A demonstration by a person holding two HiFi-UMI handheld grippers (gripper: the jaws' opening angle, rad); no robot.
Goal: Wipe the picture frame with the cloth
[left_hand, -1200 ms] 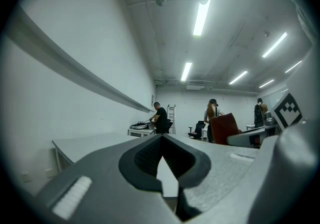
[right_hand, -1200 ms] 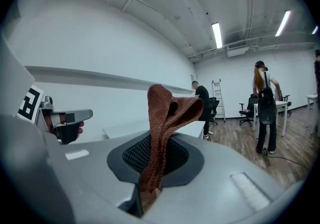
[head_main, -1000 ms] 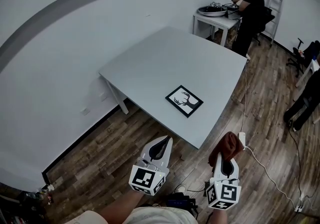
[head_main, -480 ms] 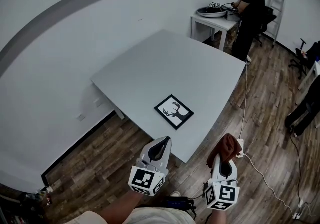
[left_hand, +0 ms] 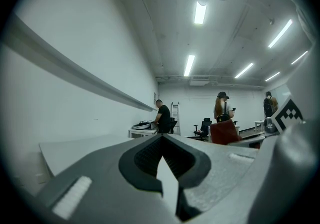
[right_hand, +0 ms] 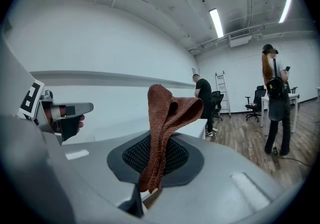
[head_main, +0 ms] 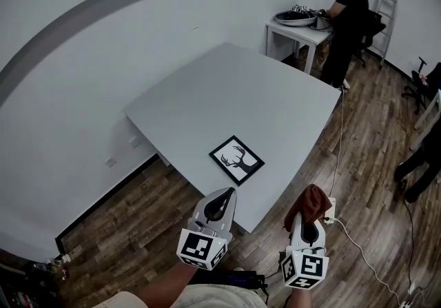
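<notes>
- Plainly short of the job: right gripper (head_main: 309, 217) clamped on a rust-brown cloth (head_main: 313, 201), with a bunched fold standing up out of the pinch. Left gripper (head_main: 224, 193) closed on nothing, tips together.
- Both held over the floor (head_main: 131, 210), just off the near corner of the worktop (head_main: 262, 86) and not touching it.
- Lying flat near the worktop's near-left edge, toward that near corner: the picture frame (head_main: 236, 160), black-edged with a stag print, nothing else beside it.
- Likely trouble: a light frame on a smooth top, so apt to skate toward the close edge and off it under a wipe unless pinned by the left gripper.
- Also only a narrow strip of cloth nipped, so liable to pull free or fold under when dragged, with hard gripper tips then scraping the print face.
- Some risk of snagging a foot: white cable (head_main: 339, 141) trailing down past the worktop's right edge and across the planks.
- Surface: plain pale grey, matt, square, bare but for the frame.
- Room: white wall with a grey band, dark wood-plank flooring, strip lights overhead. At a second table in the far corner, a person (head_main: 348, 21) with a ladder (head_main: 387, 3) beside. Others standing farther off in the right gripper view.
</notes>
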